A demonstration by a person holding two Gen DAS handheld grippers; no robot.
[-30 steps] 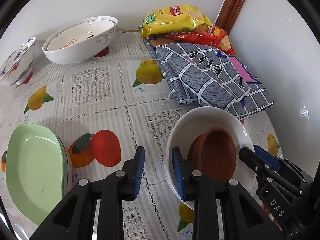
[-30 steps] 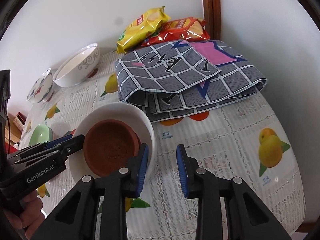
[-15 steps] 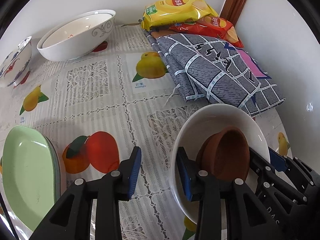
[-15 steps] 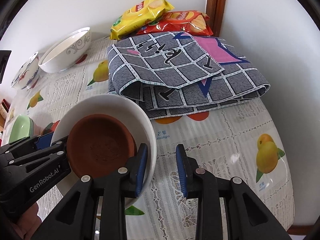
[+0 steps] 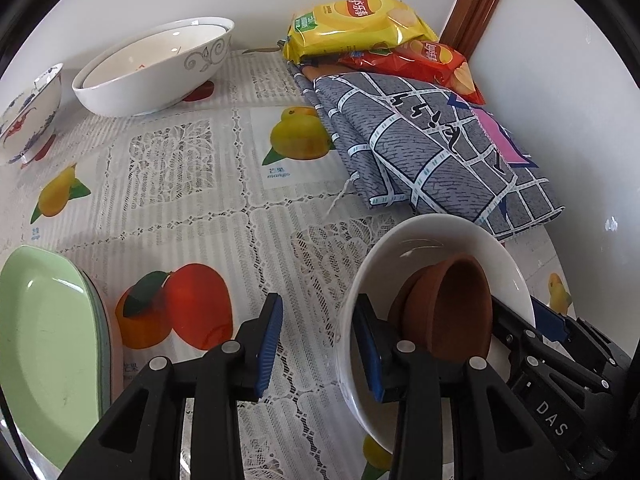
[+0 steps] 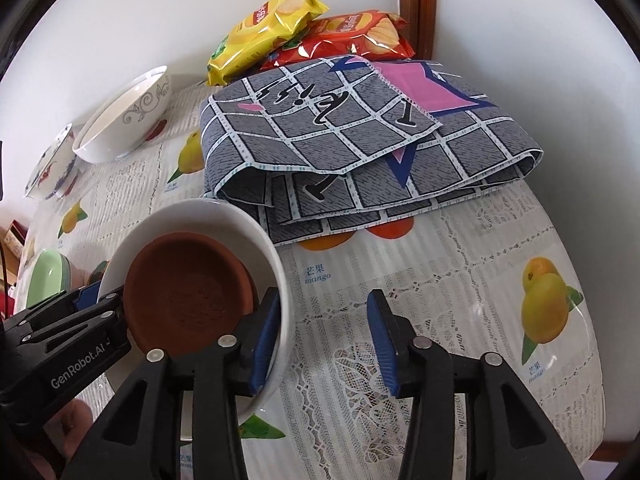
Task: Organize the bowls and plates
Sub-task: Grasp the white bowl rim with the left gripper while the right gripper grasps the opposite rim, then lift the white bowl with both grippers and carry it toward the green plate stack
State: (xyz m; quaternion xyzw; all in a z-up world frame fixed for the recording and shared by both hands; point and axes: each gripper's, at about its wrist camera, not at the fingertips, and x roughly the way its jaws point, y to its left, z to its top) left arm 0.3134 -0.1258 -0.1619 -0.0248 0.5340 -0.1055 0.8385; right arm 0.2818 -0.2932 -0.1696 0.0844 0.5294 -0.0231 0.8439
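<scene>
The white bowl point(image 6: 208, 220) with the brown clay saucer point(image 6: 188, 288) inside sits between both grippers. The right gripper point(image 6: 322, 336) has just been opening, its 2 jaws straddling the rim, seemingly unpressed. The left gripper point(image 5: 316, 344) stands apart likewise.

Home dining corner, fruit-print lace tablecloth point(image 5: 224, 216), crisp packets point(image 5: 360, 20), stacked bowls point(image 5: 156, 68)

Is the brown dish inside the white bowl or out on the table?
Inside. The brown clay dish leans against the wall of the white bowl, whose rim rings it.
</scene>
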